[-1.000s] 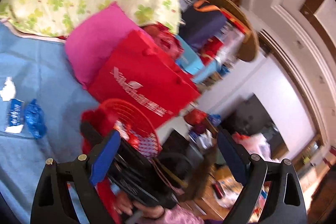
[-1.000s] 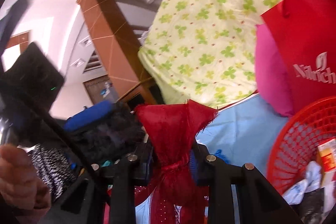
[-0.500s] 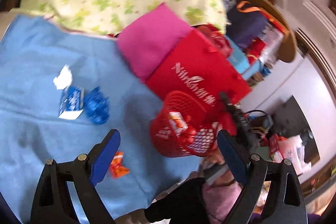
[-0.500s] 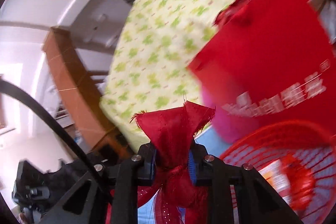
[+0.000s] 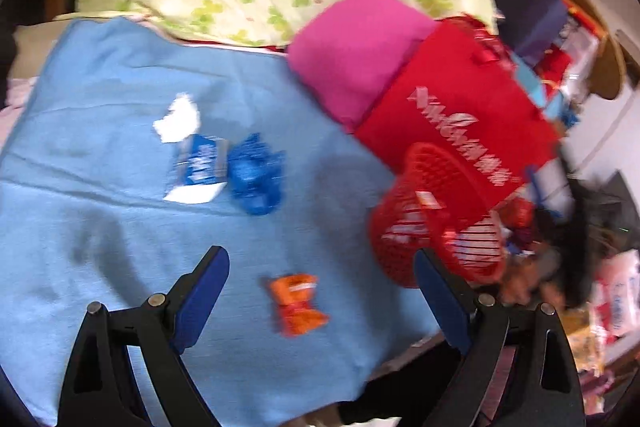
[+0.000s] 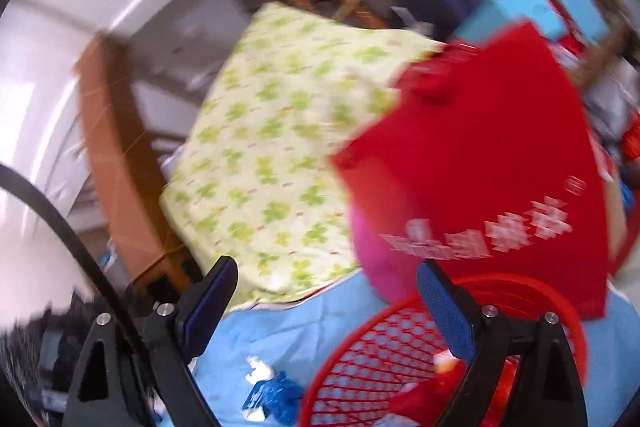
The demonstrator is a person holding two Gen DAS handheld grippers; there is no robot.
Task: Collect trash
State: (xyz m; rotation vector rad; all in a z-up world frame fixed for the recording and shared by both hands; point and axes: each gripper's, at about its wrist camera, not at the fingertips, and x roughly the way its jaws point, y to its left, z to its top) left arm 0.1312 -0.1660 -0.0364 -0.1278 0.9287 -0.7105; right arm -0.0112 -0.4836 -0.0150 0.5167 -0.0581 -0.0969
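My right gripper (image 6: 326, 301) is springing open over the red basket (image 6: 384, 359); the red mesh scrap it pinched a moment ago is gone from its jaws. My left gripper (image 5: 320, 289), wide and empty, now looks down at the orange wrapper (image 5: 297, 303) on the blue cloth (image 5: 100, 219).
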